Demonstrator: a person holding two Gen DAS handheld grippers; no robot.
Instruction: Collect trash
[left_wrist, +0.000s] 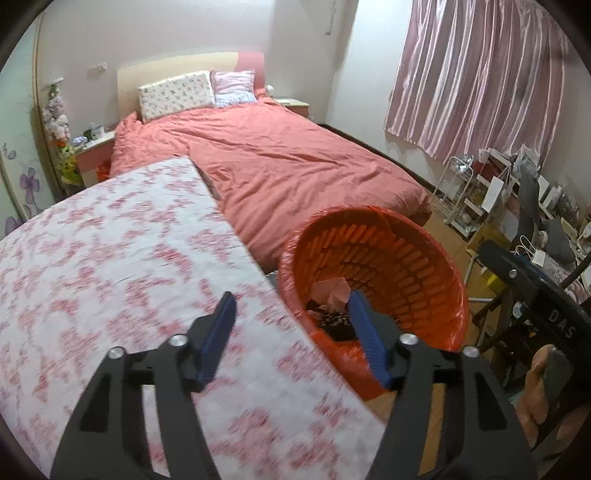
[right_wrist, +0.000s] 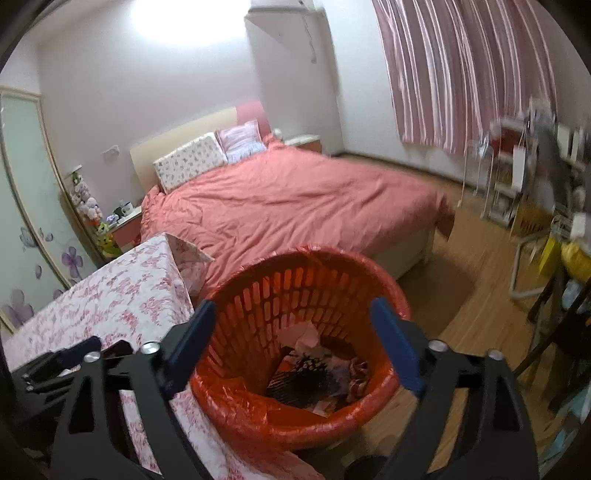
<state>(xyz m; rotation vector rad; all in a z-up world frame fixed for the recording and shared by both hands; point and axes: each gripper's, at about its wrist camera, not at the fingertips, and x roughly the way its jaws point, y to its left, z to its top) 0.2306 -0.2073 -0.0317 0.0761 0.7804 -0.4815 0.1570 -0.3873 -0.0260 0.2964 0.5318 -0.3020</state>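
While both tongs (left_wrist: 291, 308) (right_wrist: 293, 314) gape, trash (right_wrist: 314, 365) fills basket (right_wrist: 258, 410).

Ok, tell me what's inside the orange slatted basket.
The orange slatted plastic basket holds crumpled pink paper, a dark patterned wrapper and mixed scraps. An orange bag lines it; anything beneath the pile is covered.

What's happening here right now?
A person holds a hand-held gripper in each hand beside an orange basket with a red liner. Both are open and empty: the right hand-held gripper above the basket, the left hand-held gripper over the floral table. Trash already lies inside.
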